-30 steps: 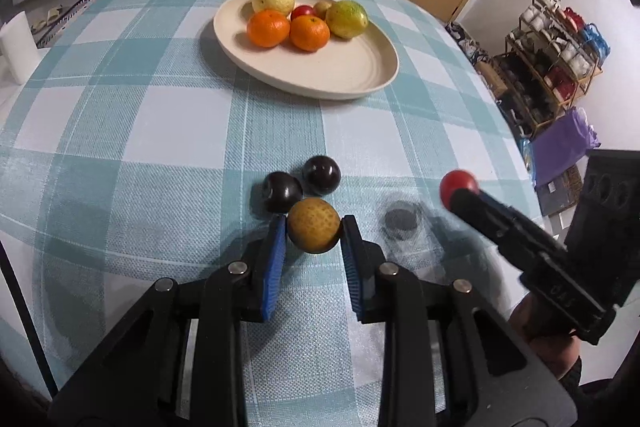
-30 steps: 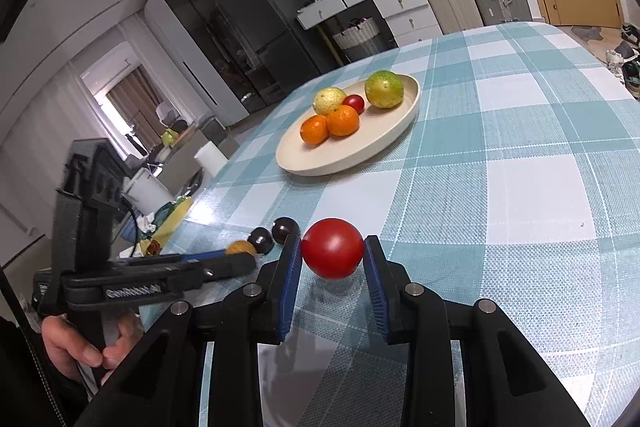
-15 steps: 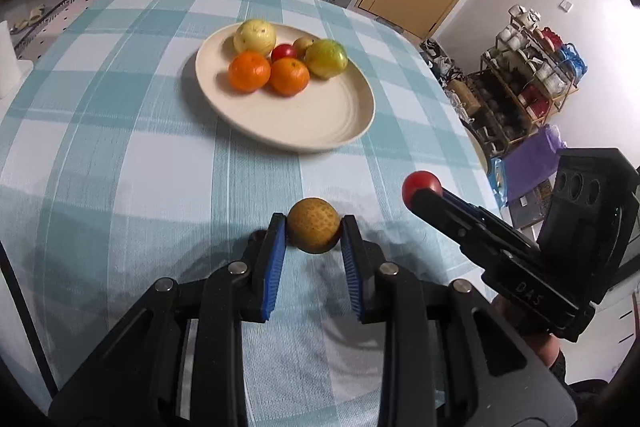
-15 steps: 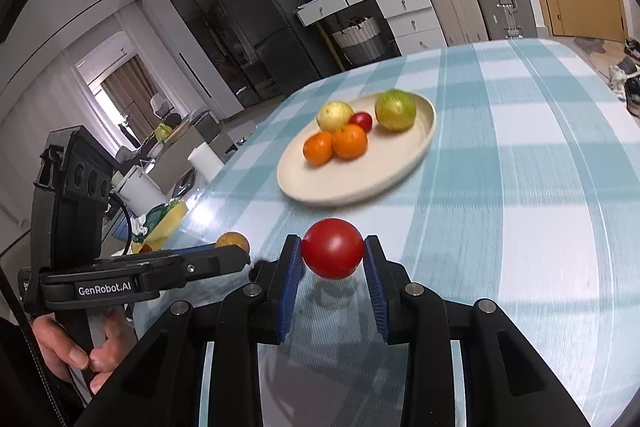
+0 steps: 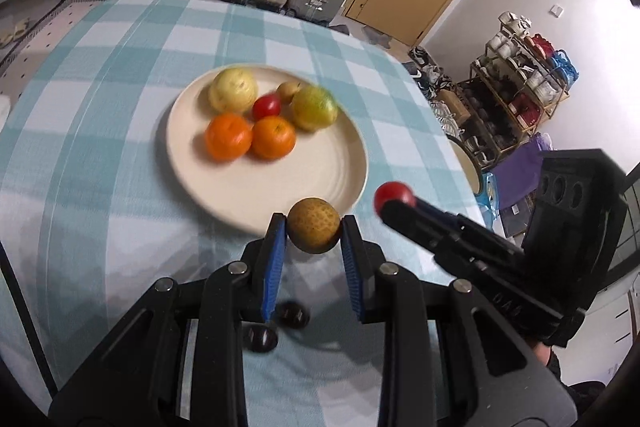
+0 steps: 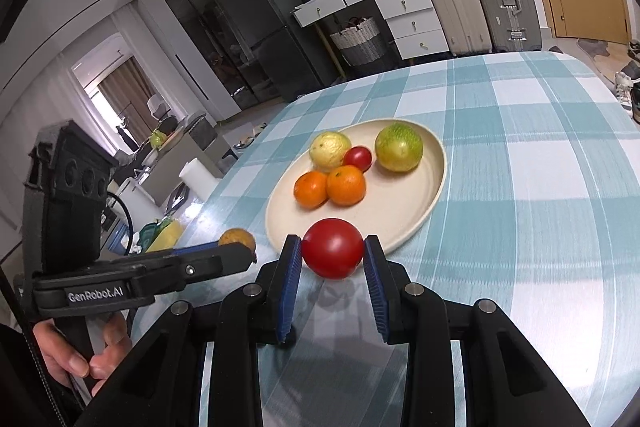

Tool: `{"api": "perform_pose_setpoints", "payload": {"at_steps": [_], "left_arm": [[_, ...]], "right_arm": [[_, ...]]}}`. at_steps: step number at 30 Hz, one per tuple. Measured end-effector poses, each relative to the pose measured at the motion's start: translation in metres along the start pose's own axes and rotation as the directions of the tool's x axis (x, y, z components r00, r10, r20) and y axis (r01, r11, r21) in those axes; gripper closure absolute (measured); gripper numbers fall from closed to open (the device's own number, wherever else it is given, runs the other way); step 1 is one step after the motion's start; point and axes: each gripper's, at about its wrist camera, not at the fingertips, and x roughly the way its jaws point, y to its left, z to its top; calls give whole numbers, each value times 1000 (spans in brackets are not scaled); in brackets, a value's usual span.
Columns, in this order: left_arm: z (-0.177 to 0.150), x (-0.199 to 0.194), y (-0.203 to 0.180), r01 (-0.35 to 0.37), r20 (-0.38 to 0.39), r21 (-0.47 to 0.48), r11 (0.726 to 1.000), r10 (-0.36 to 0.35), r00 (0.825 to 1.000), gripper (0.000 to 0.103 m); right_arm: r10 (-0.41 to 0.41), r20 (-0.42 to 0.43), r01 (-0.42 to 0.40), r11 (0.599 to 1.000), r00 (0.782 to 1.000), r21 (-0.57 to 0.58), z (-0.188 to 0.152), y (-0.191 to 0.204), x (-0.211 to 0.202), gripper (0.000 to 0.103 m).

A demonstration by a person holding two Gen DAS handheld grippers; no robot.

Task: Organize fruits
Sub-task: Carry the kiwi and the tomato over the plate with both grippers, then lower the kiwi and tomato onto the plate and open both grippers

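My left gripper (image 5: 313, 227) is shut on a brown round fruit (image 5: 314, 224) and holds it above the table, just in front of the near rim of the cream plate (image 5: 320, 179). My right gripper (image 6: 332, 254) is shut on a red tomato (image 6: 333, 253), also raised at the plate's (image 6: 416, 211) near rim. The plate holds two oranges (image 5: 229, 137), a yellow fruit (image 5: 234, 91), a green-yellow fruit (image 5: 314, 107), a small red fruit (image 5: 267, 105) and a small brown one behind. Two dark round fruits (image 5: 294, 314) lie on the cloth under my left gripper.
The round table has a blue-and-white checked cloth (image 5: 100, 187). Its right edge drops toward a shoe rack and shelves (image 5: 520, 87). Suitcases and drawers (image 6: 460, 3) stand beyond the far edge. A white paper roll (image 6: 198, 177) stands beyond the table's left side.
Both grippers have risen and moved forward toward the plate with their fruits. The two dark fruits stayed on the cloth and now lie beneath my left gripper.
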Motion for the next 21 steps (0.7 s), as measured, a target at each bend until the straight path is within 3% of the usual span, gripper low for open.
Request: {"api": "perform_pose_setpoints", "payload": {"at_steps": [9, 21], "left_arm": [[57, 36, -16, 13, -20, 29, 999, -13, 1000, 78], [81, 90, -6, 12, -108, 7, 1000, -11, 994, 78]], "right_arm": [[-45, -4, 45, 999, 999, 24, 30, -24, 20, 71], [-115, -18, 114, 992, 993, -49, 43, -28, 50, 71]]}}
